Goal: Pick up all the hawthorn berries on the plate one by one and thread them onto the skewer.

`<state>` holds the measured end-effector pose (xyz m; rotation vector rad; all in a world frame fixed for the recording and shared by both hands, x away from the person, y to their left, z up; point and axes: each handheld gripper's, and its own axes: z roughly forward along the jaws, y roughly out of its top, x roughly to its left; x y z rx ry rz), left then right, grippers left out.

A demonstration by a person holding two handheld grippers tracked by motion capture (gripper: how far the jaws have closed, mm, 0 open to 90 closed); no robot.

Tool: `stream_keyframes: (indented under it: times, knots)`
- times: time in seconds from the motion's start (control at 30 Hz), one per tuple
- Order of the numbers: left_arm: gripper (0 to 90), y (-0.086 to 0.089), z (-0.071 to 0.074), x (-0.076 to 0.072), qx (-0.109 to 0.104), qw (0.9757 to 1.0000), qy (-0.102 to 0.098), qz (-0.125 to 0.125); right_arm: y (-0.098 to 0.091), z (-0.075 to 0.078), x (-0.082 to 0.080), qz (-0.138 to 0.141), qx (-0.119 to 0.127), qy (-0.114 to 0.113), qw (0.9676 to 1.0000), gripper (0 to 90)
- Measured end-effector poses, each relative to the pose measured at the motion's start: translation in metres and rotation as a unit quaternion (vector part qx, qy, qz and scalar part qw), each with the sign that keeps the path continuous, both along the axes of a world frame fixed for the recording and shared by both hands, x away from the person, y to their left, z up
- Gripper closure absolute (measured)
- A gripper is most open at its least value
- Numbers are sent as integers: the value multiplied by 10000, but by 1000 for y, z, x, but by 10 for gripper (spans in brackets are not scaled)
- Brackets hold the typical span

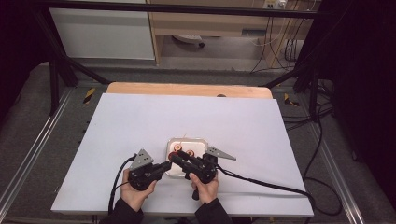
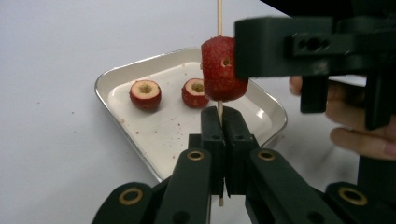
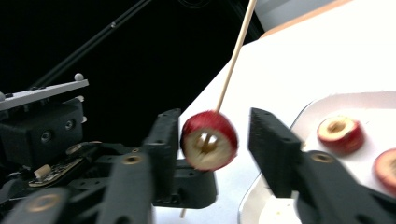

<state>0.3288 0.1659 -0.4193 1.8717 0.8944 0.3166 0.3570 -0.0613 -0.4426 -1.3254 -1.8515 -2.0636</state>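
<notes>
While one fruit [image 2: 224, 70] rides the skewer [image 2: 219, 18], two fruits [image 2: 145, 94] occupy the tray [image 2: 121, 74].

The high view is looking forward and down from above the person's side of the counter [image 1: 140, 121], taking in the metal tray [image 1: 201, 142] from afar. The left gripper view is sitting close, facing the tray [image 2: 116, 77] along its jaws. The right gripper view is looking past the tray's [image 3: 327, 100] edge. All three are sharing that tray.
</notes>
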Motion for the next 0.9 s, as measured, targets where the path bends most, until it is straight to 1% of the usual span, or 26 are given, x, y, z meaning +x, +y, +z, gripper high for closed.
stream_keyframes:
  times: [0.07,0.1,0.13,0.17,0.23,0.27,0.3,0.33,0.4,0.47,0.53,0.63,0.7,0.77,0.9]
  knots:
    - [884,4,1,0,44,10000,-50,11,-3,5,1,21,-248,-117,9996,400]
    - [884,5,1,0,86,9999,-59,7,-7,9,3,27,-541,-235,9983,332]
    - [884,7,1,0,112,9999,-67,1,-9,11,4,57,-688,-252,9973,299]
    - [884,9,1,1,137,9999,-70,-1,-9,11,4,57,-688,-252,9973,299]
    - [884,12,1,1,190,9998,-44,-12,-12,14,7,114,-989,-254,9947,232]
    - [884,13,0,1,198,9998,-30,-5,-16,17,10,171,-1350,-217,9905,178]
    - [884,15,0,2,205,9998,-18,-3,-16,17,10,171,-1350,-217,9905,178]
    - [884,17,0,2,213,9998,2,-8,-18,18,12,227,-1512,-217,9880,154]
    - [884,20,0,2,241,9997,4,-23,-22,19,16,314,-1872,-123,9817,122]
    - [883,24,-1,2,263,9997,8,-27,-26,21,19,396,-2218,-103,9742,104]
    - [883,28,-1,2,265,9996,19,-40,-29,23,22,467,-2490,-83,9673,96]
    - [883,33,-2,2,328,9995,7,-43,-34,26,28,558,-2786,-29,9588,94]
    - [883,36,-2,1,351,9994,7,-50,-37,29,32,594,-2945,44,9538,93]
    - [883,39,-2,1,373,9993,17,-54,-40,32,36,598,-3079,90,9495,92]
    - [883,41,-3,0,407,9991,12,-84,-42,38,45,630,-3442,148,9367,86]
